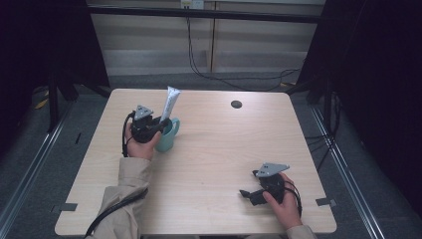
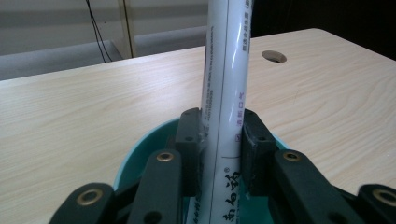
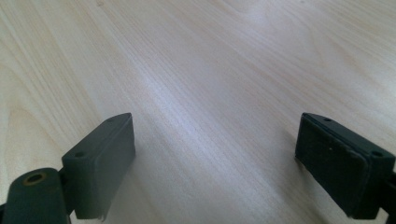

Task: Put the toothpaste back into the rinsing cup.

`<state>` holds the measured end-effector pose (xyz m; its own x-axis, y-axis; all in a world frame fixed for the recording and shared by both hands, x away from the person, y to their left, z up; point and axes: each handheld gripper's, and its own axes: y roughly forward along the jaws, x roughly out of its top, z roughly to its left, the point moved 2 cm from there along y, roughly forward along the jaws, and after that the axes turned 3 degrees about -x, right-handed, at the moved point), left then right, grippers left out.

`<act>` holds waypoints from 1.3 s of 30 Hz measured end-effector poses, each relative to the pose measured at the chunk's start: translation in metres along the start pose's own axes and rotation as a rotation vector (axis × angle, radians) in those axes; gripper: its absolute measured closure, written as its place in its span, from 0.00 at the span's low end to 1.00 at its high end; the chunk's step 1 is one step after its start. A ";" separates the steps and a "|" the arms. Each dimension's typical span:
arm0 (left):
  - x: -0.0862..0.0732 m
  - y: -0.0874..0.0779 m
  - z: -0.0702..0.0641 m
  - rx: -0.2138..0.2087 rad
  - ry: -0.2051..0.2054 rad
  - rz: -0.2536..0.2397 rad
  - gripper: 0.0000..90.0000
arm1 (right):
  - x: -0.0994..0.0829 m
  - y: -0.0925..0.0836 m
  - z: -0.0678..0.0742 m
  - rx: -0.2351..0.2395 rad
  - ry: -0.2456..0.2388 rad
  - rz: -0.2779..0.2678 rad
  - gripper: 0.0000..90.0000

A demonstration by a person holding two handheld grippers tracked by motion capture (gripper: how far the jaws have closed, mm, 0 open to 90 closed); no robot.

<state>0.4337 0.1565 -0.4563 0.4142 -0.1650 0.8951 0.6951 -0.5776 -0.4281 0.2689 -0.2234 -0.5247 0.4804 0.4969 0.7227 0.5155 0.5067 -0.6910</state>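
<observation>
Pale wood-grain table [image 1: 214, 164], rounded corners, one dark cable hole [image 1: 236, 104] toward 12 o'clock, slightly right of centre.

Teal cup [image 1: 166, 137] stands upright on the table at about 10 o'clock from centre. A white tube [image 1: 169, 103] with printed text rises out of it, tilted a little, its crimped end uppermost.

Left gripper [image 1: 158, 124]: held in the person's left hand [image 1: 138, 144], directly beside the cup on its 9 o'clock side, grey three-cornered plate on top. In the left gripper view its two black jaws are pressed against either side of the tube [image 2: 224, 93], pinching it just above the cup's rim [image 2: 140, 149]. The tube runs straight up between the pads and out the top of that view. Its lower end sits inside the cup; whether it touches the bottom cannot be told.

Right gripper [image 1: 247, 195]: held in the right hand [image 1: 284, 204] near 5 o'clock, low over the table, well apart from the cup. In the right gripper view its jaws stand spread wide, bare wood between them, nothing gripped.

Beige sleeve [image 1: 124, 199] on the left forearm, with a black cable [image 1: 112, 211] trailing along it.
</observation>
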 end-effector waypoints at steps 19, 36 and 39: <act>0.013 -0.011 -0.004 0.010 0.037 0.016 0.74 | 0.000 0.000 0.000 0.000 0.000 0.000 0.13; 0.020 -0.024 -0.002 0.016 0.043 0.063 0.57 | 0.000 0.000 0.000 0.000 0.000 0.000 0.13; 0.020 -0.025 -0.002 0.018 0.029 0.066 0.54 | 0.000 0.000 0.000 -0.001 0.000 0.000 0.13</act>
<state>0.4235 0.1659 -0.4274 0.4426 -0.2255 0.8679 0.6773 -0.5502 -0.4883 0.2688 -0.2234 -0.5247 0.4805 0.4971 0.7225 0.5157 0.5062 -0.6912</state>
